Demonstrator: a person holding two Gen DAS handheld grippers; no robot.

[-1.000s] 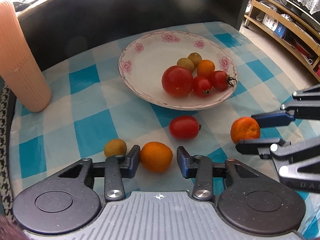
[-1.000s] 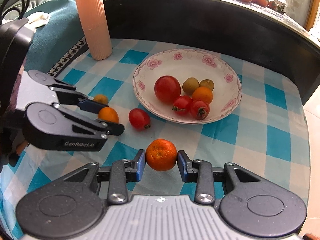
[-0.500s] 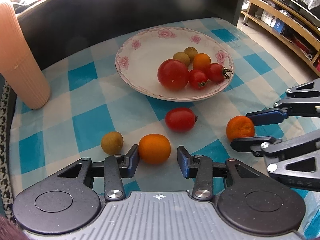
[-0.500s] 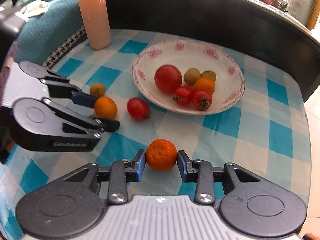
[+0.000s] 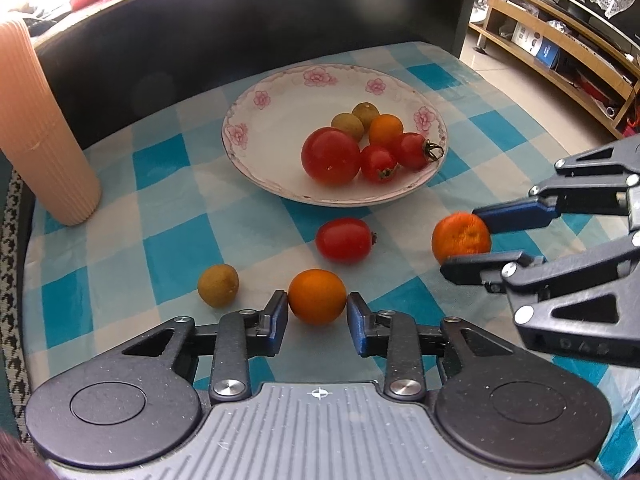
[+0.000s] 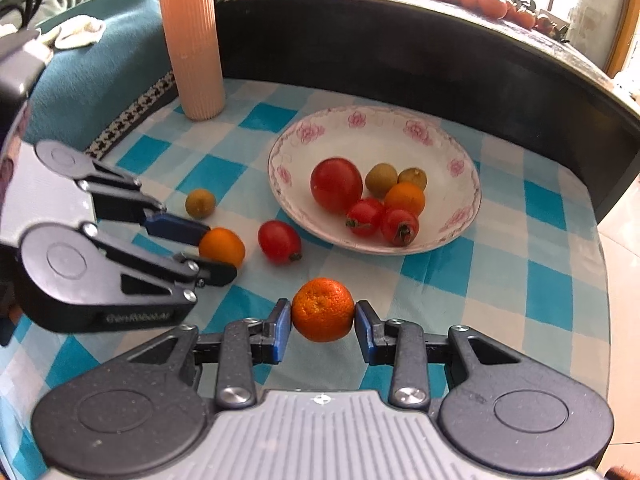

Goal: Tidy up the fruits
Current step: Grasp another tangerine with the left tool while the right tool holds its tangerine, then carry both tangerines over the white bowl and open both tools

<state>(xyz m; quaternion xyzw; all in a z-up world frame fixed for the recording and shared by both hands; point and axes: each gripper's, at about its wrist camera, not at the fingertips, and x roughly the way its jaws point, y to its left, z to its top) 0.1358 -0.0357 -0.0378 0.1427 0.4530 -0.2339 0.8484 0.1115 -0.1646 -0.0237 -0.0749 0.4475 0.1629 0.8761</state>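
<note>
Left gripper (image 5: pixel 317 312) sat low on the checked tablecloth (image 5: pixel 168 240), fingers narrowly parted around the smooth orange (image 5: pixel 317 296); pads touched or nearly touched both flanks, firm grip could not be told. Right gripper (image 6: pixel 323 326) likewise bracketed the dimpled mandarin (image 6: pixel 323 309), pads against its sides; whether it was clamped could not be told.

Both fruits lay on the cloth, in front of the flowered plate (image 5: pixel 280 92). A loose red tomato (image 5: pixel 345 239) lay between them and the plate rim, long axis roughly left-right, stem end to the right in the left wrist view. A small green-brown fruit (image 5: pixel 218 284) lay just left of the left gripper.

The dark wall (image 5: pixel 240 32) closed the far edge; ribbed pink cylinder (image 5: pixel 36 128) stood upright at the far left corner. Bare cloth lay open right of the plate.
</note>
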